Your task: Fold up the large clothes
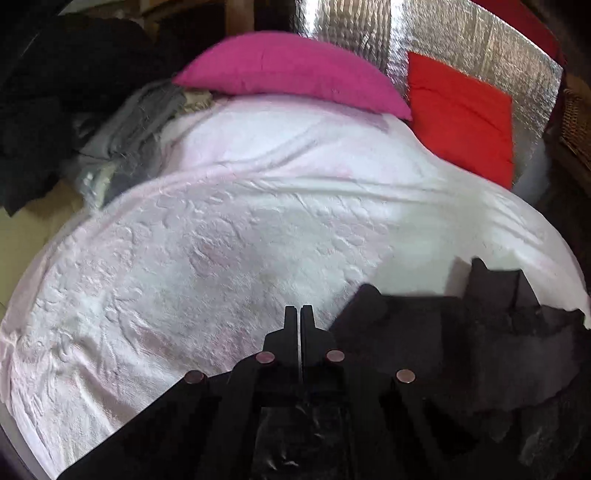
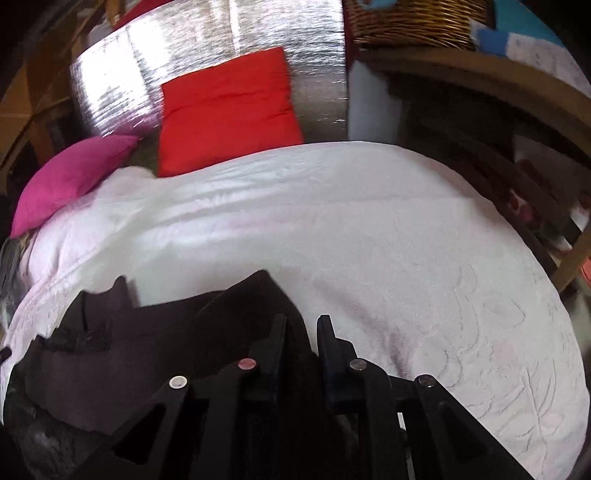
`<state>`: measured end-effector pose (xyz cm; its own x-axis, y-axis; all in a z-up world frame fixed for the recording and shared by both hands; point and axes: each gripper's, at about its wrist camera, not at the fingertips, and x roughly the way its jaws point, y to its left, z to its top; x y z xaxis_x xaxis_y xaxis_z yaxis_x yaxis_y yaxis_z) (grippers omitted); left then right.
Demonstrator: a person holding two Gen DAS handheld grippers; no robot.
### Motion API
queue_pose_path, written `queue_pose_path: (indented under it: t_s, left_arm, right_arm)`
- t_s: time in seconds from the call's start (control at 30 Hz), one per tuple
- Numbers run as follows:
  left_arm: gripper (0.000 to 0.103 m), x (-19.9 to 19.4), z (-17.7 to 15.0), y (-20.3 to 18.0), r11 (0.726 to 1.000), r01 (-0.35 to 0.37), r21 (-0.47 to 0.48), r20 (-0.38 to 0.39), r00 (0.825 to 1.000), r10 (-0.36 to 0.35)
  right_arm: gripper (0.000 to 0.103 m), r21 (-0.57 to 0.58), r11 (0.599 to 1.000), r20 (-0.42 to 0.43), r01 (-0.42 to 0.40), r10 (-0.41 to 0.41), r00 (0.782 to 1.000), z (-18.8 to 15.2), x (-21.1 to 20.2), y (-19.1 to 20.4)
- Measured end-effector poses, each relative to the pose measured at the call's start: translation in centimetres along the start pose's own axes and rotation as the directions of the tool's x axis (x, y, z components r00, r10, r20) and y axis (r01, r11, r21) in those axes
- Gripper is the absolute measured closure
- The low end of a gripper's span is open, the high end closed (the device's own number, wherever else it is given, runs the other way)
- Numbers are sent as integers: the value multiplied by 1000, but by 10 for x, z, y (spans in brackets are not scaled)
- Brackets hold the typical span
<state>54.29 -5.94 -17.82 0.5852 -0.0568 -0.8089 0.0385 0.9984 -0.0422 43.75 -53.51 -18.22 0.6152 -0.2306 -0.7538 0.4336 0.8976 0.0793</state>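
Observation:
A dark garment [image 1: 461, 350] lies bunched on the near edge of a bed with a white textured cover [image 1: 221, 240]. In the left wrist view my left gripper [image 1: 299, 314] is shut, with nothing seen between its fingers, just left of the garment. In the right wrist view the dark garment [image 2: 122, 354] spreads at lower left. My right gripper [image 2: 303, 325] is open with a narrow gap, its left finger over the garment's right edge and its right finger over the white cover [image 2: 369, 240].
A pink pillow [image 1: 291, 70] and a red cushion [image 1: 461, 114] lie at the head of the bed against a silver foil panel [image 1: 461, 37]. Grey and dark clothes [image 1: 122, 136] are piled at left. A wicker basket [image 2: 413, 22] sits on a wooden shelf at right.

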Motion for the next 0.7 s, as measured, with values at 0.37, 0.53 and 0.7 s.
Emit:
queue_pose_path:
  t_s: [0.37, 0.53, 0.7]
  left_arm:
    - [27, 23, -15, -36, 989, 113, 95, -111, 988, -103]
    - [65, 23, -14, -30, 994, 98, 50, -75, 993, -94]
    - [78, 8, -8, -24, 995, 100, 10, 22, 995, -100]
  right_arm:
    - [95, 52, 997, -24, -53, 55, 998, -2, 9, -11]
    - [95, 63, 996, -41, -61, 63, 997, -5, 13, -10]
    - [95, 71, 995, -34, -70, 72, 997, -6, 12, -10]
